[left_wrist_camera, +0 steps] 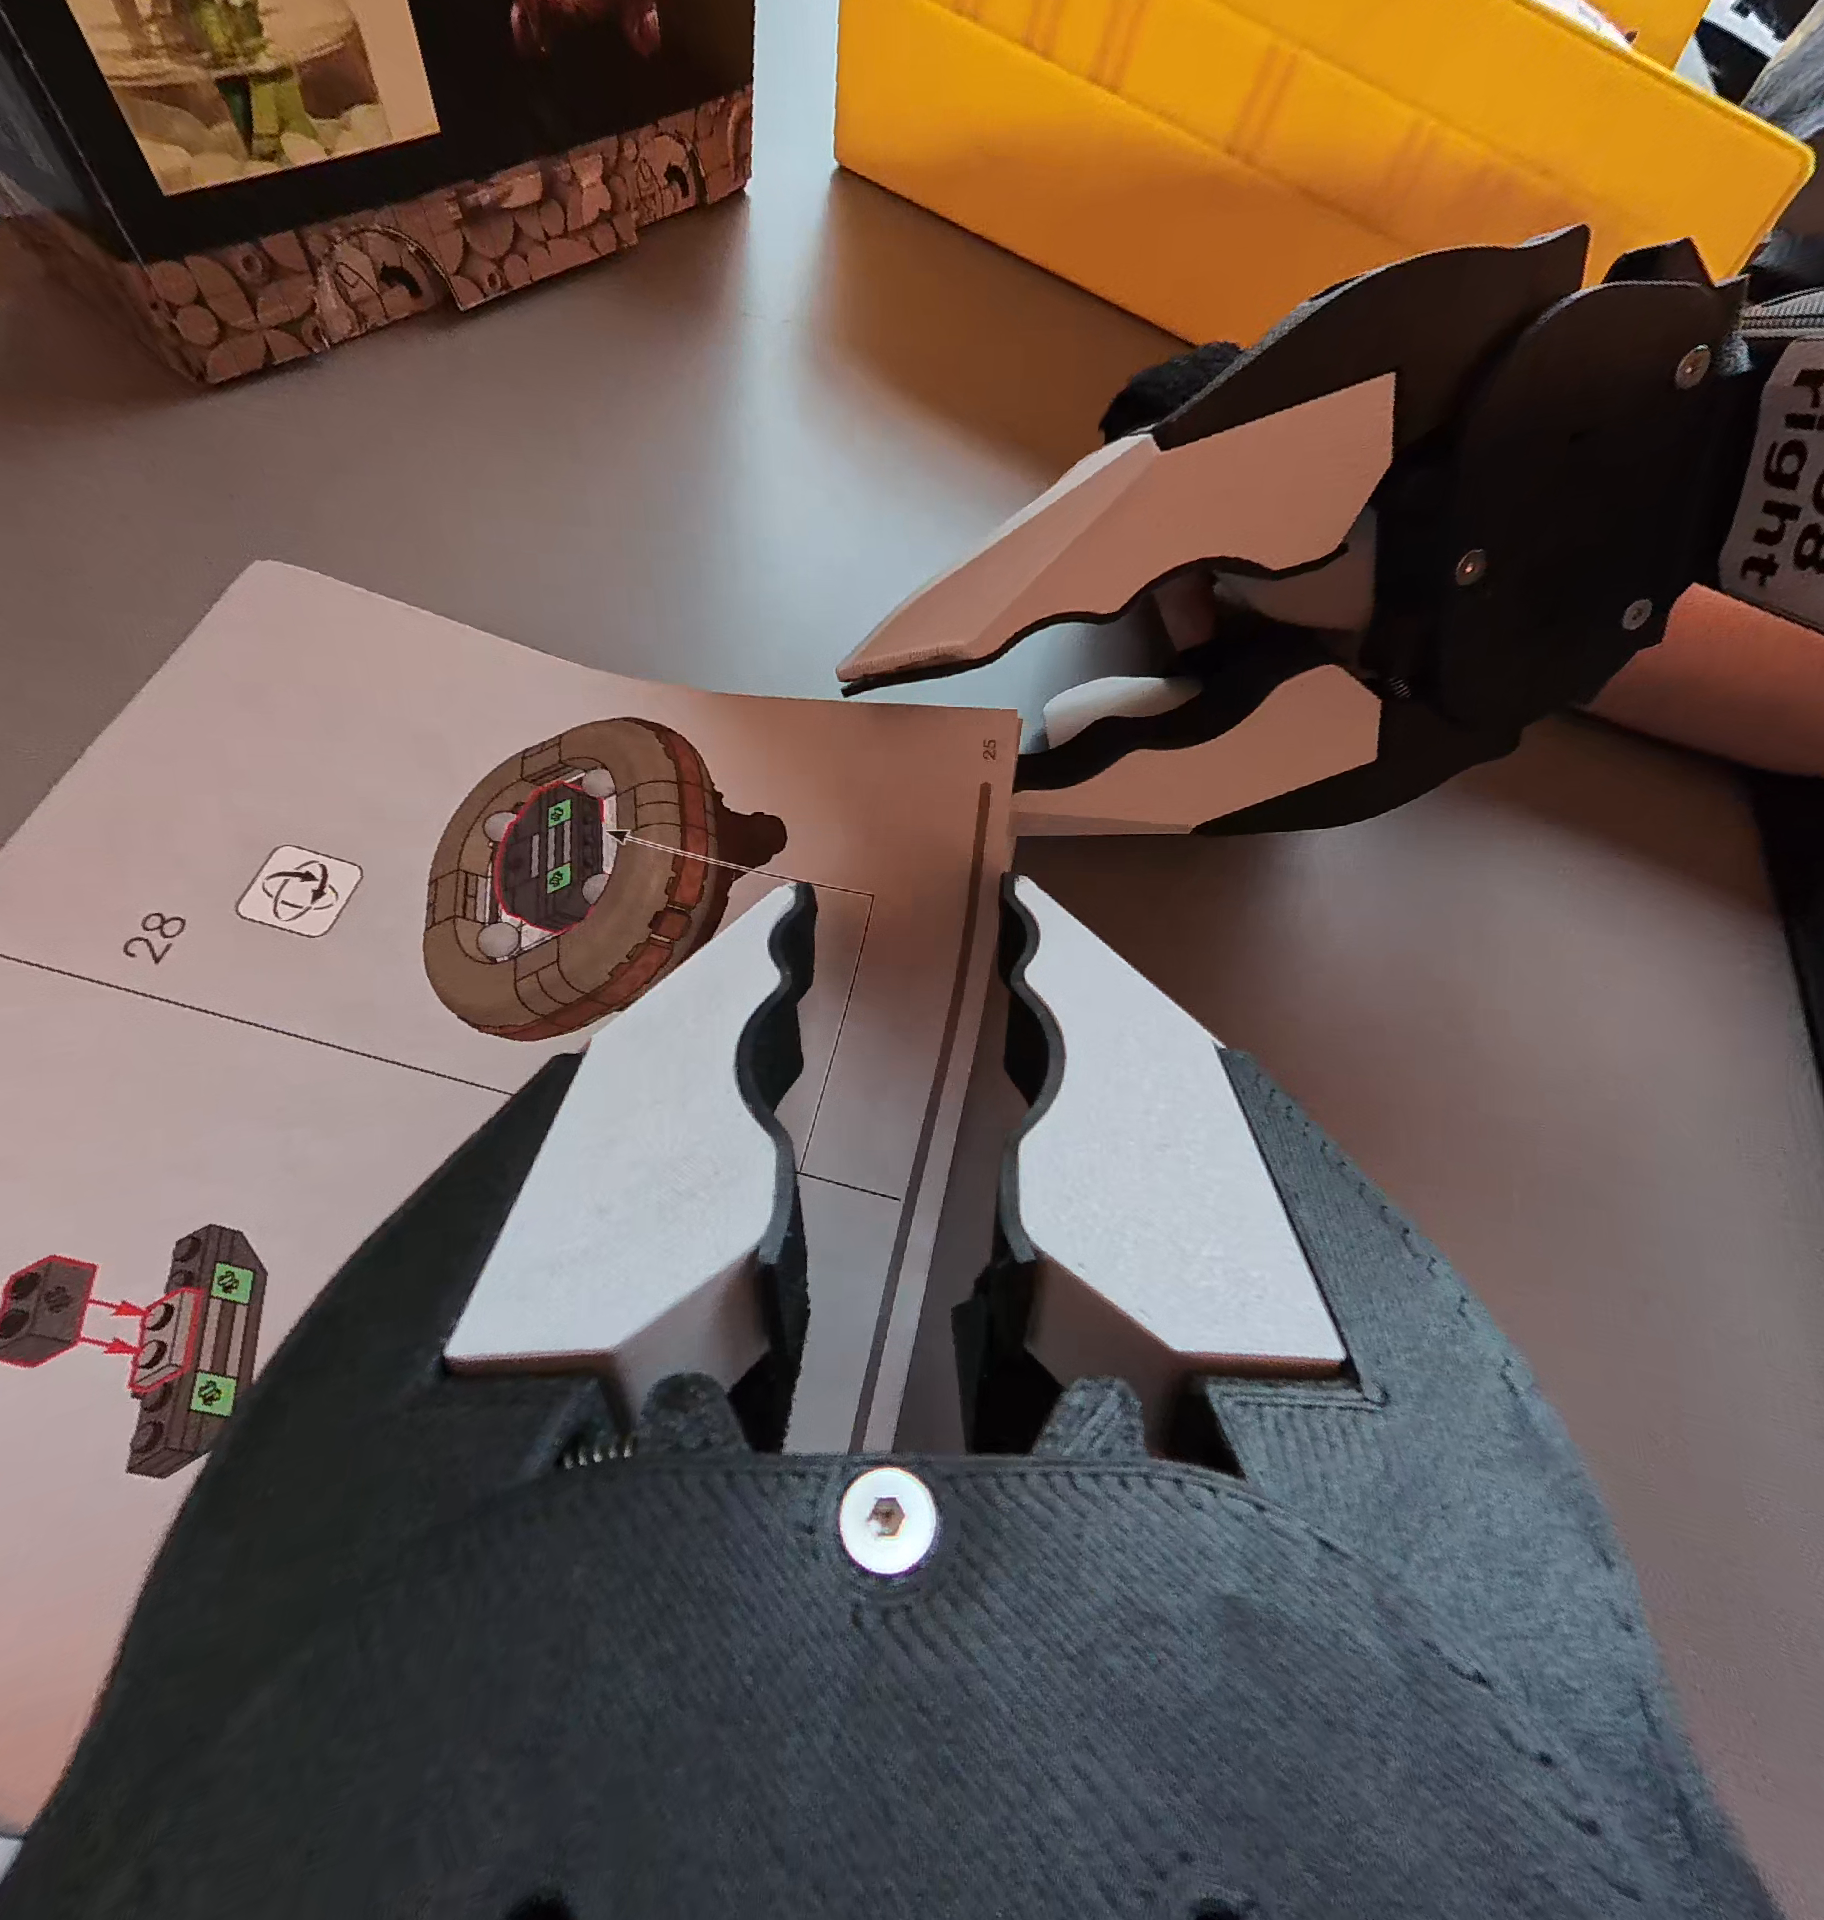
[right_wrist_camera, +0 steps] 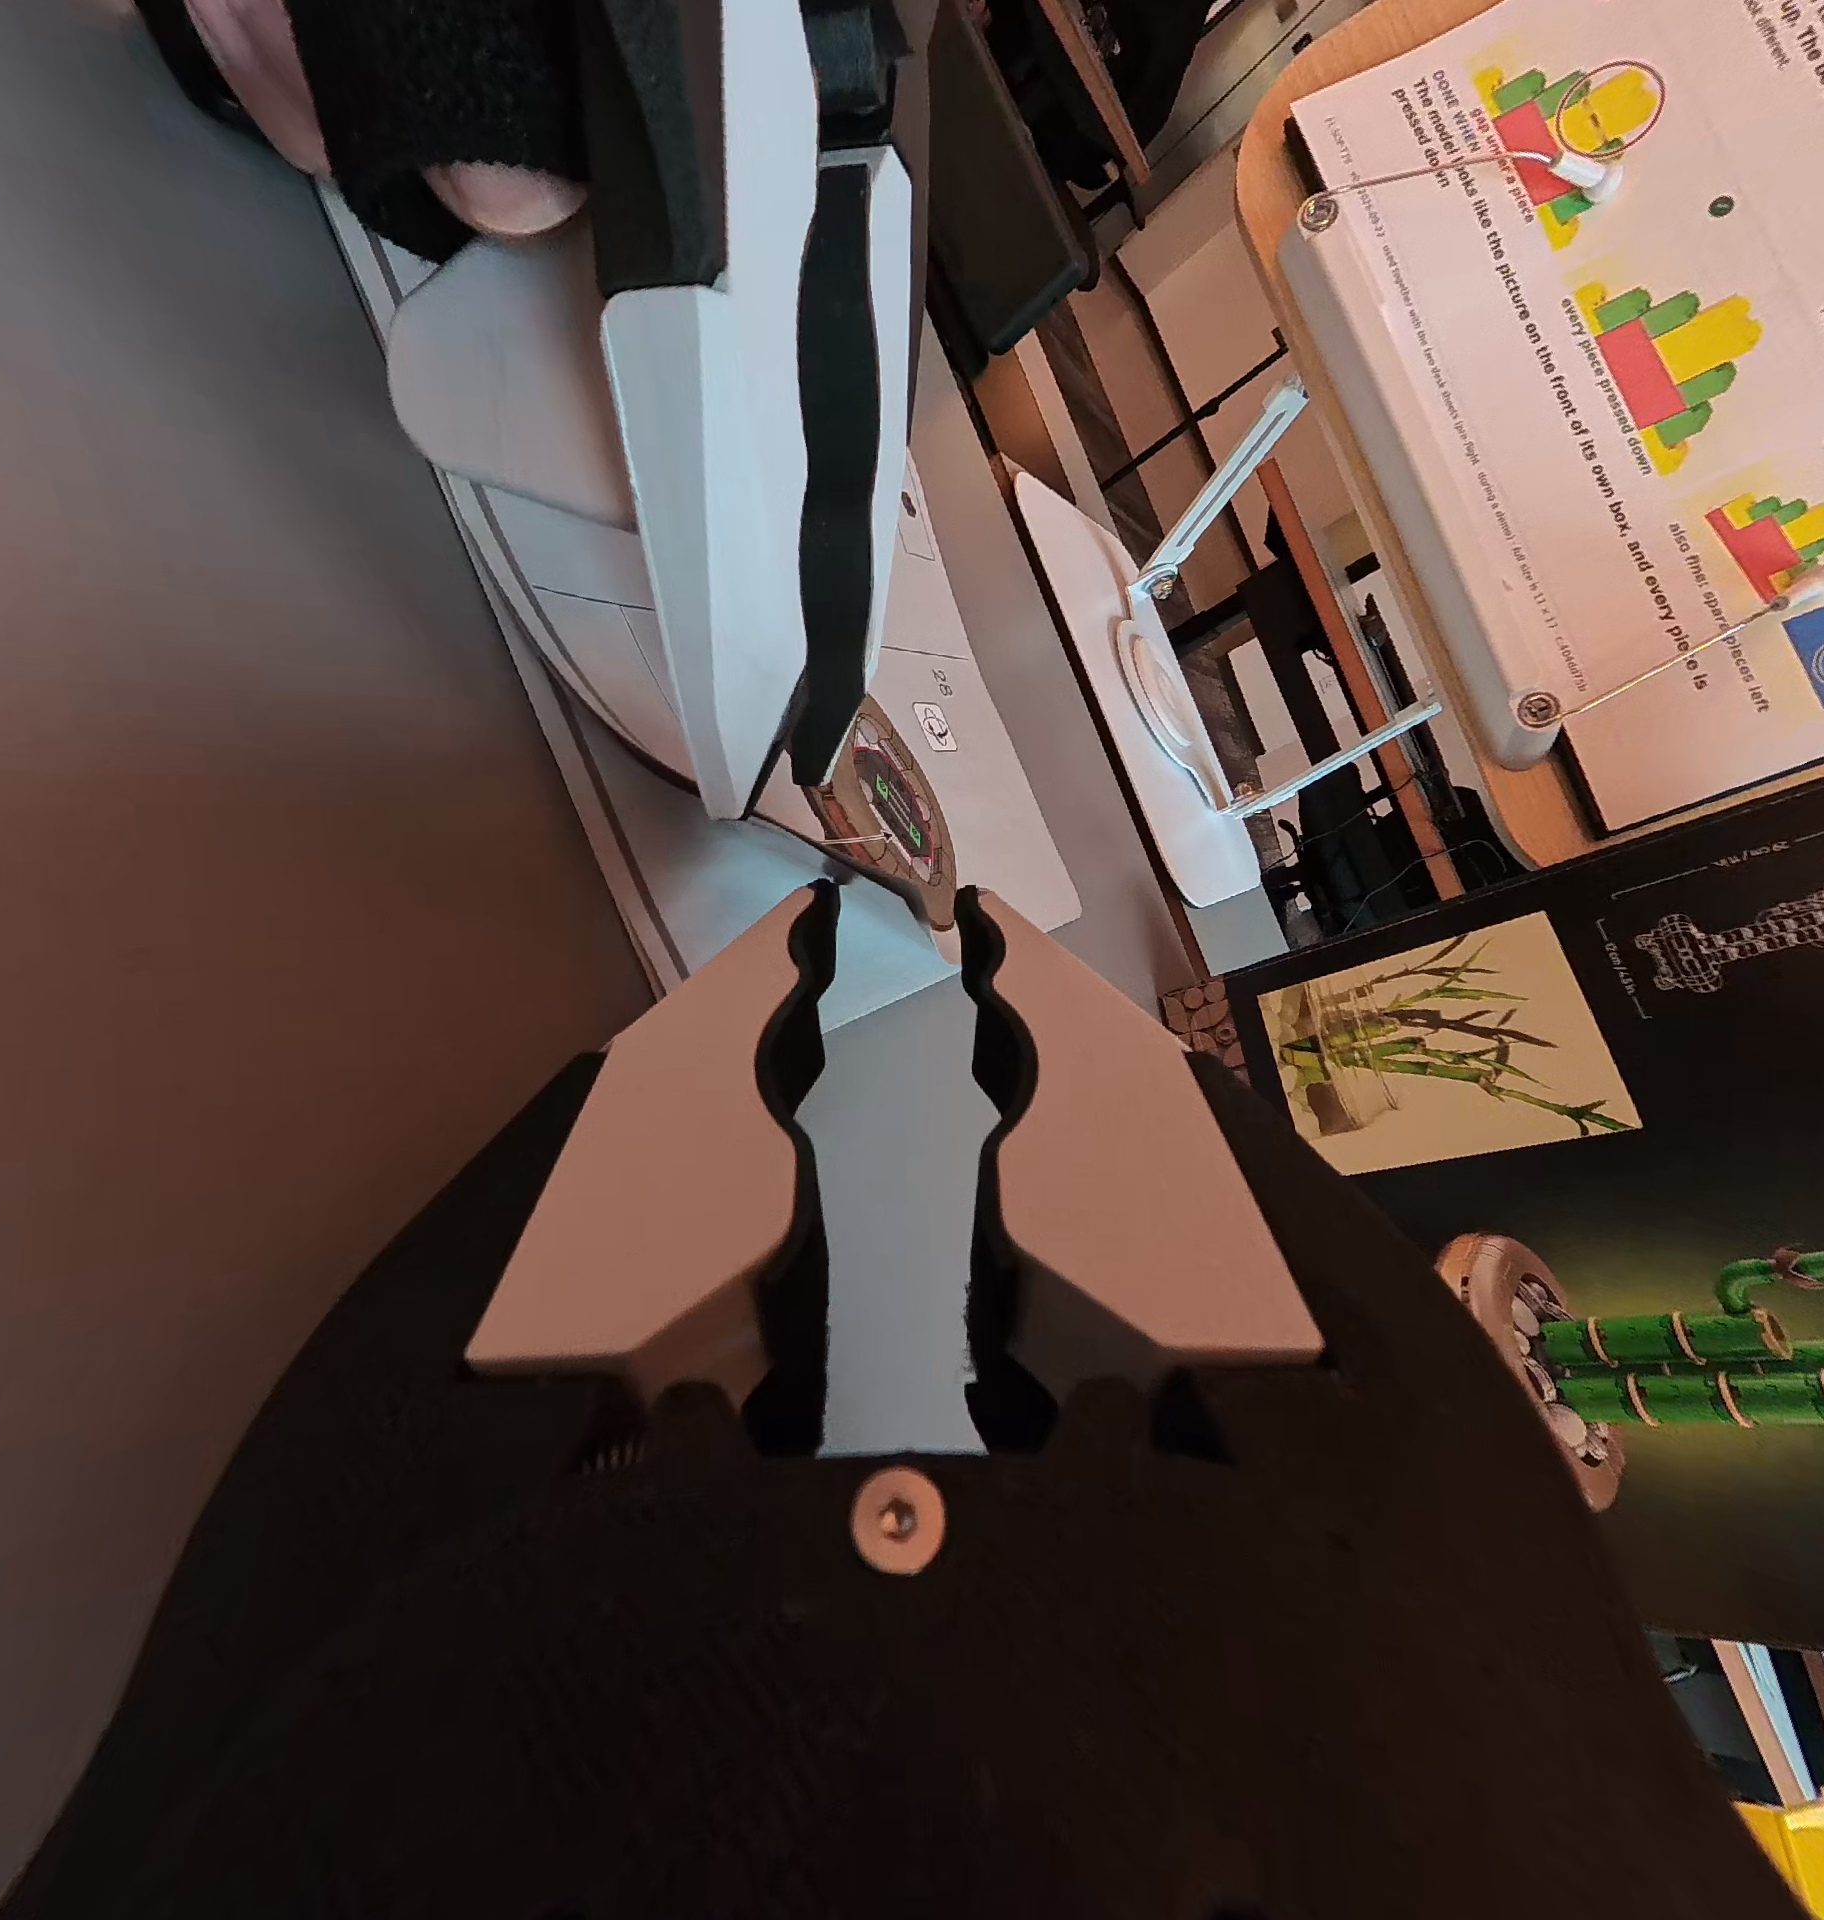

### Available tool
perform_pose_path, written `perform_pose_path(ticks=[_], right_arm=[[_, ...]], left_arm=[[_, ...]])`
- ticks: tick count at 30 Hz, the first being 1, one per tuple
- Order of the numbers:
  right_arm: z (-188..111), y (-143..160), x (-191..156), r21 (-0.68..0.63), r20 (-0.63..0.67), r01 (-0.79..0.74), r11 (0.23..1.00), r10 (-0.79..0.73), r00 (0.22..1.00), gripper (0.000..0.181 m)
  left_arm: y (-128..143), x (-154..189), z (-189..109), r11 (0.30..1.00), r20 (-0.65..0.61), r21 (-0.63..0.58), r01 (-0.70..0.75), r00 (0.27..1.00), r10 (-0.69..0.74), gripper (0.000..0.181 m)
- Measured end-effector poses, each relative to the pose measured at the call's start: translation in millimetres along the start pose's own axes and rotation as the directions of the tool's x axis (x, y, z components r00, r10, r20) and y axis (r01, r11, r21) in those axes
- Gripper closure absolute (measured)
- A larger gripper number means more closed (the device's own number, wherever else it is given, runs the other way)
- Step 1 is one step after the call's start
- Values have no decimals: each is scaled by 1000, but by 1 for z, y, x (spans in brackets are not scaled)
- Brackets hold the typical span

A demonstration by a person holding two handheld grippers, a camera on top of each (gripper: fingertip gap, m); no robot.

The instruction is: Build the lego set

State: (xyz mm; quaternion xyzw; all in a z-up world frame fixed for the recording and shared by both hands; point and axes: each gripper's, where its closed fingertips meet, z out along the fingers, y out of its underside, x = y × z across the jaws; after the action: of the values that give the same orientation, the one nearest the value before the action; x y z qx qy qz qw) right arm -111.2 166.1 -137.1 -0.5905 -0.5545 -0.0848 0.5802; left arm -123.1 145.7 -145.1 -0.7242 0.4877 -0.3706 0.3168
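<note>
Both tongs stand open, empty: left gripper (left_wrist_camera: 908,904) straddles the instruction booklet (left_wrist_camera: 264,1039) edge, right gripper (left_wrist_camera: 929,748) flanks its lifted corner. Page-turning seems underway; next needs pinching one sheet.

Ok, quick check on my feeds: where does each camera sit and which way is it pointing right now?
Left wrist view: sits on the left tool, looking down along its open fingers at the instruction booklet on the table; the right tool enters from the right at the page corner.
Right wrist view: sits on the right tool, rolled sideways, facing the booklet's lifted page; the left tool and a gloved hand show above.
Shared: booklet, set box, both tools.
</note>
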Motion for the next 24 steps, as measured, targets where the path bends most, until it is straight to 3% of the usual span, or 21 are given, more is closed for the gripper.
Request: perform_pose_path(ticks=[4,8,13,16,18,19,20,22,24], right_arm=[[0,1,0,-3,3,-2,1000,2,1000,159],[-1,1,2,0,3,-23,1000,23,1000,156],[-1,13,13,-81,11,-250,965,251,968,151],[-3,22,22,-119,23,-466,877,471,882,150],[-6,24,25,-140,60,-667,732,679,732,147],[-7,23,26,-157,86,-773,615,788,609,148],[-8,19,25,-175,131,-868,465,885,447,146],[-13,3,26,-222,258,-971,83,966,24,142],[-17,-13,29,-311,382,-918,-247,852,-359,141]], left_arm=[[0,1,-1,1000,-13,2,6,1000,-6,152],[1,5,-2,1000,-45,-2,10,999,-10,177],[0,-1,-3,999,-24,-1,36,999,-36,181],[-6,-3,-8,998,-31,37,58,998,-57,181],[-13,-3,-15,996,-33,68,65,997,-63,181],[-16,-2,-19,994,-37,86,62,998,-59,181],[-20,0,-24,993,-40,105,53,998,-49,181],[-26,4,-33,990,-30,138,14,1000,-10,181],[-28,10,-40,986,-4,157,-48,999,49,181]])
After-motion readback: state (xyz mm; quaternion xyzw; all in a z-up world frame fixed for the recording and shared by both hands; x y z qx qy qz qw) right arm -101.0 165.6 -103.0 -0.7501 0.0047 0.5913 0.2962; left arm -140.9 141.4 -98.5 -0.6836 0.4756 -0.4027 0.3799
